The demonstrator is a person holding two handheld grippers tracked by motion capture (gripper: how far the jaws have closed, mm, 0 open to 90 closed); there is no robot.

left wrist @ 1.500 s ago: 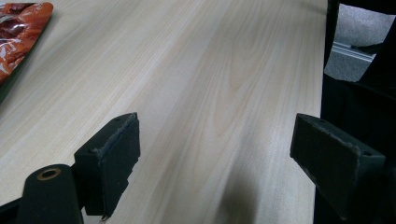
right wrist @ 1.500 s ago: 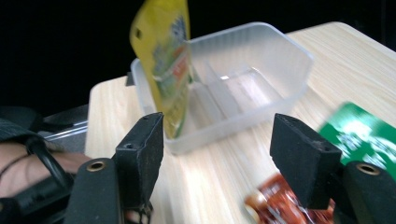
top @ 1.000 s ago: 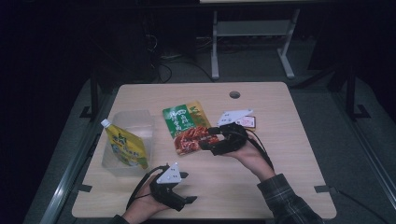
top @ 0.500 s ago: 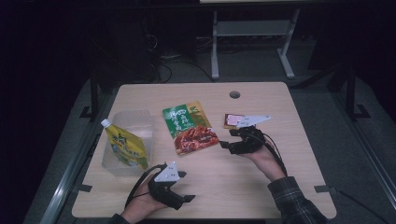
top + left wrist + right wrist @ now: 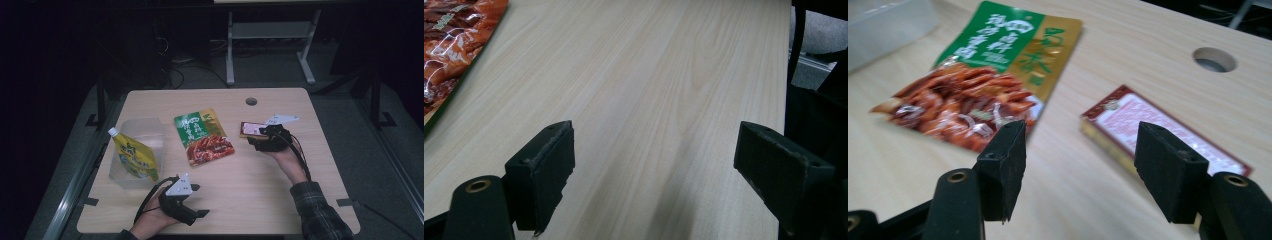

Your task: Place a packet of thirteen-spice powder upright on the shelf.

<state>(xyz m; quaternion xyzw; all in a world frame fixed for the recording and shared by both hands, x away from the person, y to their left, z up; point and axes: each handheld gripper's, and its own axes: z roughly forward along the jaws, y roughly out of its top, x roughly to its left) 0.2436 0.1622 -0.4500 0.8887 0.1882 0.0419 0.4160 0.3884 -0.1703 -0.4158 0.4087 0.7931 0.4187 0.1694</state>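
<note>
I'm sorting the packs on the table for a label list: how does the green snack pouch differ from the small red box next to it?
The green snack pouch is a flat, soft, glossy bag, green and gold with a food photo; the small red box is stiff with a visible side wall, dark red around a pale pink panel. The pouch is clearly larger. The right gripper, jaws open, is aimed beside the box; the pouch lies off to one side. Both lie flat on the wooden table.

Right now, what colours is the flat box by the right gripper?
Dark red border, pale pink face, gold side; right gripper view shows it best.
</note>
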